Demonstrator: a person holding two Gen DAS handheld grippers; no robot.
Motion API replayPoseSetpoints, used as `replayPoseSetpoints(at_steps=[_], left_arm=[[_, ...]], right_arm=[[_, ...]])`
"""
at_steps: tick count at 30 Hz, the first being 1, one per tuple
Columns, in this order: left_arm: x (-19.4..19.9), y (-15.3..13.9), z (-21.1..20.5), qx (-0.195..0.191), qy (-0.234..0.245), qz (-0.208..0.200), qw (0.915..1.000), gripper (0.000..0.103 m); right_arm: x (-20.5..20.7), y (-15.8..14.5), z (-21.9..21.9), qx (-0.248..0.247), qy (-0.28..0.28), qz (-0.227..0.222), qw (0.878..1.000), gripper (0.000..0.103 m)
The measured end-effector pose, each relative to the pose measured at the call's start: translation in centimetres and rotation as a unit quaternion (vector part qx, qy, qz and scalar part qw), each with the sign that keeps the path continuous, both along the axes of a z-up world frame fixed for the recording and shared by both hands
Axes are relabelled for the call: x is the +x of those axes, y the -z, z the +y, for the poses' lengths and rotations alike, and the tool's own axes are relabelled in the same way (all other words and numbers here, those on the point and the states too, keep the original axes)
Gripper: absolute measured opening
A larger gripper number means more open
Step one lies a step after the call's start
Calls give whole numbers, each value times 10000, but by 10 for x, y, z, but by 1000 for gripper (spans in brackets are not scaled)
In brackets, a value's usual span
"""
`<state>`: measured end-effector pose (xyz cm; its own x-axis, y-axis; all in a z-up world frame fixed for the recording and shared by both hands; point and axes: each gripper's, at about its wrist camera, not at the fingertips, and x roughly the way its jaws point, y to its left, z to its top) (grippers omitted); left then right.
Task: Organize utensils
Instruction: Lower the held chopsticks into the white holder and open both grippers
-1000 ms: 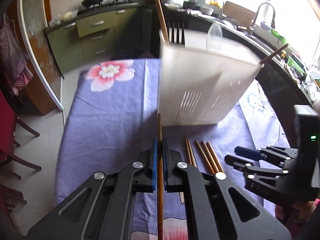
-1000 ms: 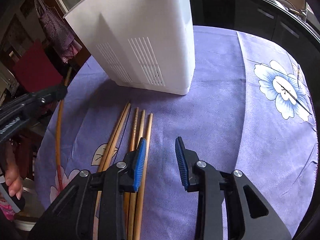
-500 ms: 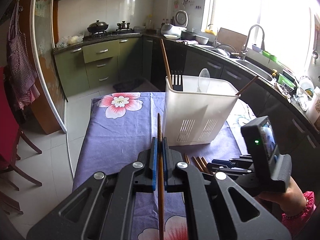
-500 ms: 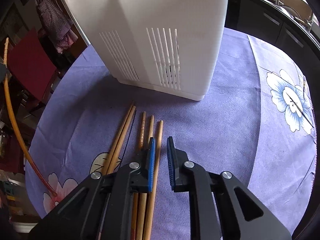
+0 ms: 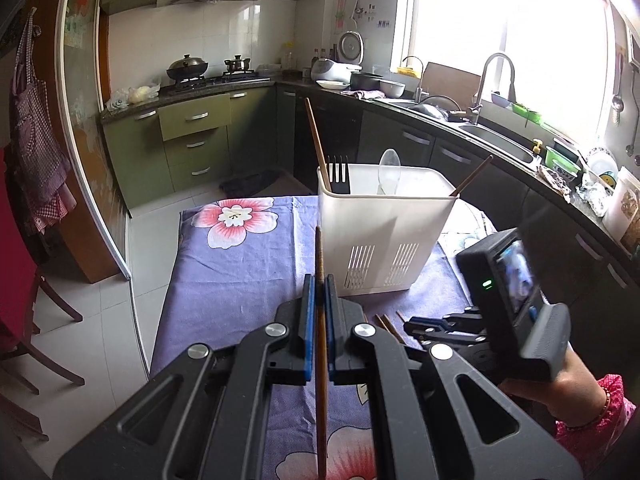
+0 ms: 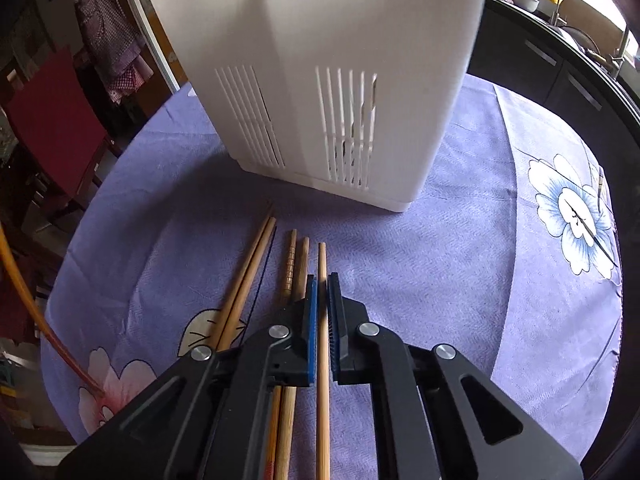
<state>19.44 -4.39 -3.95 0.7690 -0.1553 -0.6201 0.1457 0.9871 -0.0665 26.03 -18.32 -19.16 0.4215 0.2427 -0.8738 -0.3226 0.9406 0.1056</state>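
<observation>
My left gripper [image 5: 317, 280] is shut on a brown chopstick [image 5: 319, 248], held above the table before the white utensil holder [image 5: 384, 236]. The holder has a black fork [image 5: 339, 174], a clear spoon [image 5: 389, 172] and chopsticks in it. My right gripper [image 6: 322, 280] is low over the table, its blue pads closed around the rightmost wooden chopstick [image 6: 321, 260]. Several more chopsticks [image 6: 256, 264] lie beside it on the purple floral cloth [image 6: 460, 264], just in front of the holder [image 6: 332, 72]. The left gripper's chopstick [image 6: 24, 292] shows at the left edge.
The table's cloth [image 5: 236, 272] ends at a tiled floor on the left, with a red chair [image 5: 16, 304] beside it. Kitchen counters with a sink [image 5: 492, 136] run behind and to the right of the table.
My left gripper has risen and drawn back with its chopstick, so the holder looks smaller. My right gripper has moved forward and closed from open onto the rightmost chopstick.
</observation>
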Motion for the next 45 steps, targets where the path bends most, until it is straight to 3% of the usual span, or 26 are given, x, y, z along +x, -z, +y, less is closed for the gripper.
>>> replayPoseSetpoints(at_steps=[9, 15, 21, 38, 42, 45], left_arm=[[1, -13, 5, -88, -23, -187, 9998, 4], [3, -29, 5, -166, -20, -325, 9993, 4], [12, -65, -6, -211, 63, -562, 9982, 4], [54, -185, -41, -332, 188, -969, 9946, 4], [68, -193, -48, -71, 5, -1171, 9931, 4], [82, -181, -50, 56, -82, -1047, 9945, 4]], right_arm=[[-52, -99, -52, 823, 183, -1139, 9899, 6], [-103, -136, -80, 919, 211, -1776, 9796, 6], [-141, -152, -103, 1082, 445, -2210, 9682, 6], [-155, -158, -133, 1342, 508, -2274, 9632, 6], [-157, -158, -137, 1346, 515, -2280, 9629, 6], [-157, -159, -138, 1349, 510, -2272, 9631, 6]])
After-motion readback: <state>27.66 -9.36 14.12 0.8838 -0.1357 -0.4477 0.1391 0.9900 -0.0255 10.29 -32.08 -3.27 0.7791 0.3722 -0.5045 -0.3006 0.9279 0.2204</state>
